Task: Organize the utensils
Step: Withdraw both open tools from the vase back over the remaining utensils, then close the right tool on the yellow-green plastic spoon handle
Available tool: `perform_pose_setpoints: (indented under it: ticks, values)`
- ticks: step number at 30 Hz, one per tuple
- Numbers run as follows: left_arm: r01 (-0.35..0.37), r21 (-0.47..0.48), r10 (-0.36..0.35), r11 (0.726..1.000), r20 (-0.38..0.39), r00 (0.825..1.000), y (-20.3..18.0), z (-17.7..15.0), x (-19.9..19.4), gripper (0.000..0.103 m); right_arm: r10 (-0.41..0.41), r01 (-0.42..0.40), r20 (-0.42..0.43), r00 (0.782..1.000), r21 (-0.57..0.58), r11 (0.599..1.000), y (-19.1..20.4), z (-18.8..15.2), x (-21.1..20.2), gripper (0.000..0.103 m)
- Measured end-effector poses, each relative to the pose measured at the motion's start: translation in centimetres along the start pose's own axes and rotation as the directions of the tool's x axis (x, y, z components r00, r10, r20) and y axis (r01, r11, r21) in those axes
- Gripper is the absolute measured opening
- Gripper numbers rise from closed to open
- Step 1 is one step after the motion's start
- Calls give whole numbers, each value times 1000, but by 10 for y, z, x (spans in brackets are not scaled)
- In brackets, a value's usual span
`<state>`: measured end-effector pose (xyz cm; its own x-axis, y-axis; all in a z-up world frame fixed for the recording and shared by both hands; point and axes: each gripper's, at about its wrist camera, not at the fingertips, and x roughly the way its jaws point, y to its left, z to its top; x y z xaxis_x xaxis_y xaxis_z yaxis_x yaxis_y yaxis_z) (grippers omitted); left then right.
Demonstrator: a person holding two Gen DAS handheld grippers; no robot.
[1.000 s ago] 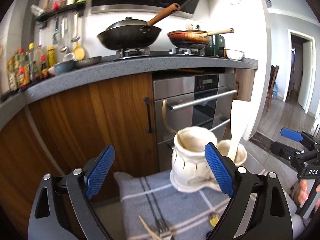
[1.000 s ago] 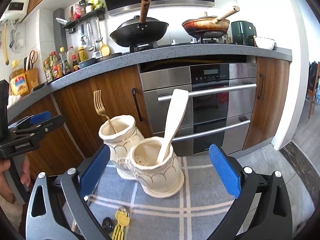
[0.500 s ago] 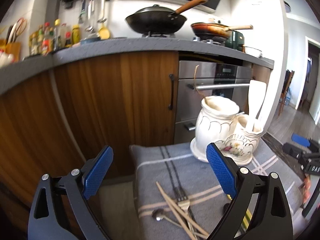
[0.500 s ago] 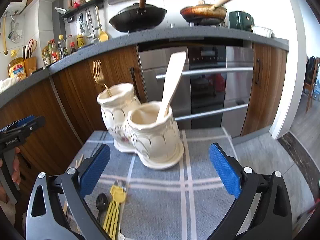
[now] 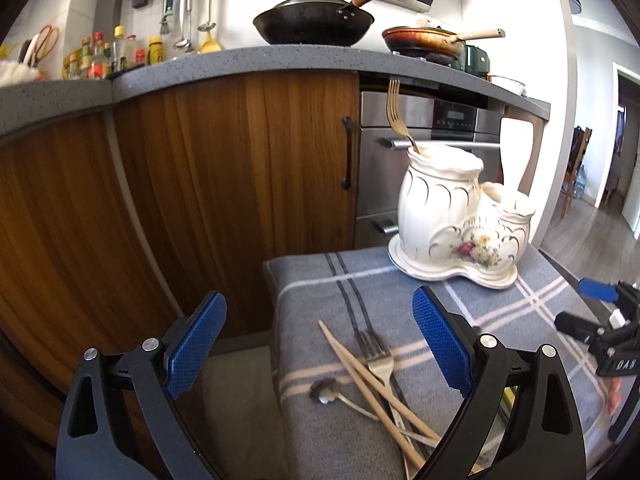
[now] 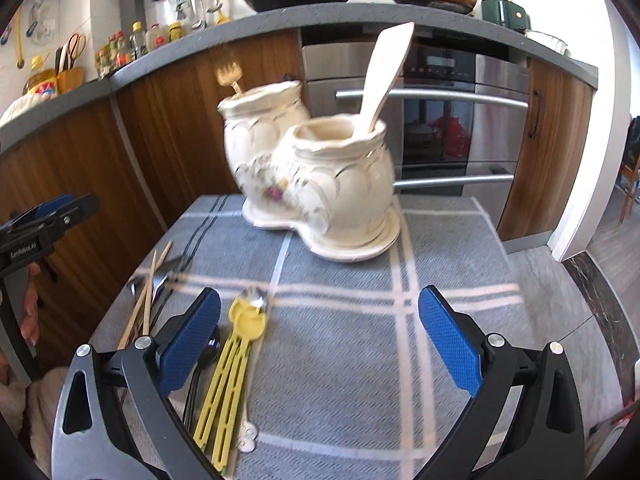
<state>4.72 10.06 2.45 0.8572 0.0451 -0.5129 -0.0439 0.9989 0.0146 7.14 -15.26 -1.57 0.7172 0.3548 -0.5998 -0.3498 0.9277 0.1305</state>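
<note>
We hold the left gripper (image 5: 316, 346) and right gripper (image 6: 320, 340) spread wide and empty over the grey checked cloth (image 6: 440, 240). Chopsticks (image 5: 372, 376) and a silver fork (image 5: 376, 356) lie lengthwise between the left fingers, tips toward the ceramic holder (image 5: 452, 220) beyond. Yellow utensils (image 6: 232, 364) lie by our right gripper's left finger, partly hidden.

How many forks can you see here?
2: a gold fork standing in the taller ceramic holder, and a silver fork lying on the cloth among chopsticks. Others may be hidden.
</note>
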Motion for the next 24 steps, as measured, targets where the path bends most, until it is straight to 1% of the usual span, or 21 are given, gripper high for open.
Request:
perform_pose_setpoints:
  ticks: [3,5,7,9,10,12,13,15,16,17,18,24]
  values:
    - [15,-17,-15,1000,-5,1000,1,-9,3,94,24,-24,-27,999,9,1000,6,-12,5,98]
    - [15,-12,-15,1000,-25,1000,0,-16,8,94,33,-33,-49,998,3,999,11,-19,9,97]
    - [-2,-2,2,1000,-49,999,-1,-21,14,94,41,-42,-70,997,-10,999,16,-25,14,92]
    - [-4,-3,3,1000,-58,998,-1,-25,16,94,40,-43,-92,995,-32,999,22,-29,18,78]
    - [0,-6,0,1000,-60,998,-1,-26,17,94,41,-45,-99,994,-39,998,24,-31,19,75]
    - [5,-8,-5,1000,-64,998,0,-28,18,94,59,-65,-120,991,-40,997,27,-34,22,61]
    - [5,-6,-6,1000,-64,998,-1,-28,19,94,64,-70,-128,990,-40,997,28,-35,24,58]
    - [5,-1,-5,1000,-63,998,-2,-28,19,94,72,-78,-143,987,-36,996,28,-37,26,44]
    - [4,-1,-4,1000,-63,998,-2,-28,20,94,75,-81,-148,986,-33,996,28,-37,27,41]
    - [5,-2,-5,1000,-63,998,-2,-28,20,94,79,-85,-157,984,-31,996,28,-38,28,36]
    - [5,-5,-6,1000,-63,998,-2,-28,20,94,79,-85,-166,983,-30,996,29,-39,30,32]
    - [15,-16,-16,1000,-71,997,-2,-30,22,94,108,-115,-182,977,-27,993,34,-41,29,30]
